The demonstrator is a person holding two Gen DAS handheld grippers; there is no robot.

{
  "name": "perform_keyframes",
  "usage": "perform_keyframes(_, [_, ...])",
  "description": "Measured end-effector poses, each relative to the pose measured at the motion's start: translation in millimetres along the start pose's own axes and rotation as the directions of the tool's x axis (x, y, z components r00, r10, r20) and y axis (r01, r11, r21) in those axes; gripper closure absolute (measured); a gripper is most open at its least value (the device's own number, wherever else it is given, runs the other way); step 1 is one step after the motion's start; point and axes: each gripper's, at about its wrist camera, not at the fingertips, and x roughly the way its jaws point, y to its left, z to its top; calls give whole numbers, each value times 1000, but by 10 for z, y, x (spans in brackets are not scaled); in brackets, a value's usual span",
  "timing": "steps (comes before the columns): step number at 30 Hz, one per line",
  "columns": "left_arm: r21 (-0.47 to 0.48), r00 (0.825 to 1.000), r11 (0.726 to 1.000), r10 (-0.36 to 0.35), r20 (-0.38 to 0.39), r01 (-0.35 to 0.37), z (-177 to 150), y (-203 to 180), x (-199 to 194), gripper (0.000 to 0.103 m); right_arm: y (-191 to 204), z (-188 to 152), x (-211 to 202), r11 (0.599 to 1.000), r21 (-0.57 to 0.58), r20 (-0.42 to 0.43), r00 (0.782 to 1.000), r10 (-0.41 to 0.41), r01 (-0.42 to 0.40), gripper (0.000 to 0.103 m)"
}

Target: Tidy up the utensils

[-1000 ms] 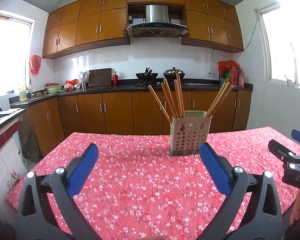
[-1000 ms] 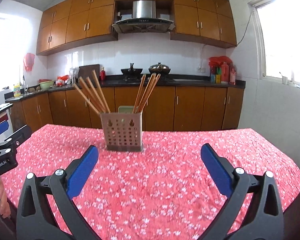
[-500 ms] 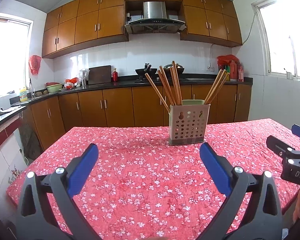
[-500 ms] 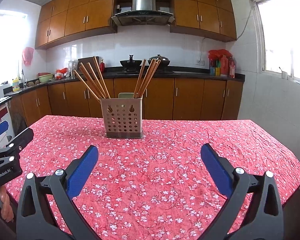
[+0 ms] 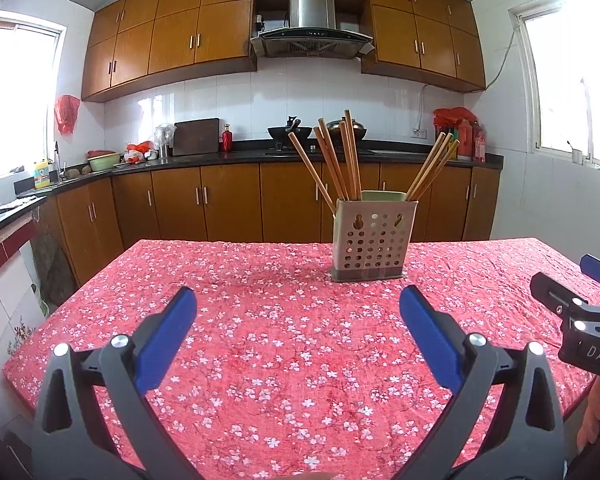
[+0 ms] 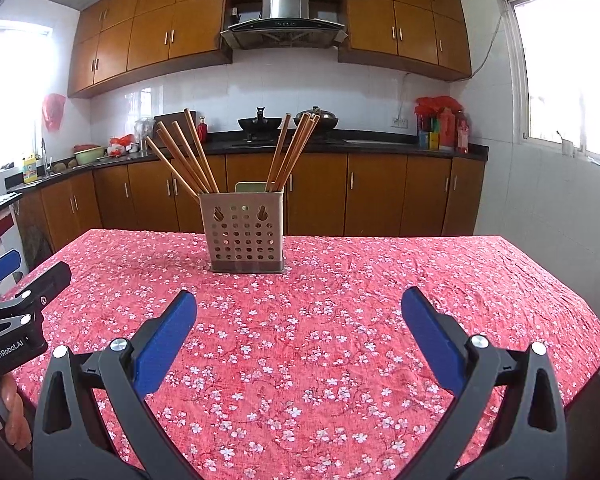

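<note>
A beige perforated utensil holder [image 5: 373, 240] stands upright on the red floral tablecloth [image 5: 284, 344], also in the right wrist view [image 6: 244, 236]. Several wooden chopsticks [image 5: 334, 160] lean out of its left side, and a few chopsticks [image 5: 432, 168] out of its right side. They show in the right wrist view too [image 6: 184, 152]. My left gripper [image 5: 298, 322] is open and empty, well short of the holder. My right gripper [image 6: 299, 324] is open and empty, also short of it. Each gripper shows at the edge of the other's view.
The table [image 6: 380, 280] fills the foreground; its far edge lies just behind the holder. Brown kitchen cabinets [image 5: 228, 204] and a black counter with woks [image 5: 290, 132] run along the back wall. A white tiled wall with a window [image 6: 560, 80] is on the right.
Both grippers have risen and tilted so more of the table shows and the holder sits lower and farther in view. Both stay open and empty.
</note>
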Motion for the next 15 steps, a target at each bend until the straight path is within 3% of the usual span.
perform_keyframes(15, [5, 1000, 1000, -5, 0, 5, -18, -14, 7, 4, -17, -6, -2, 1000, 9, -1, 1000, 1, -1, 2])
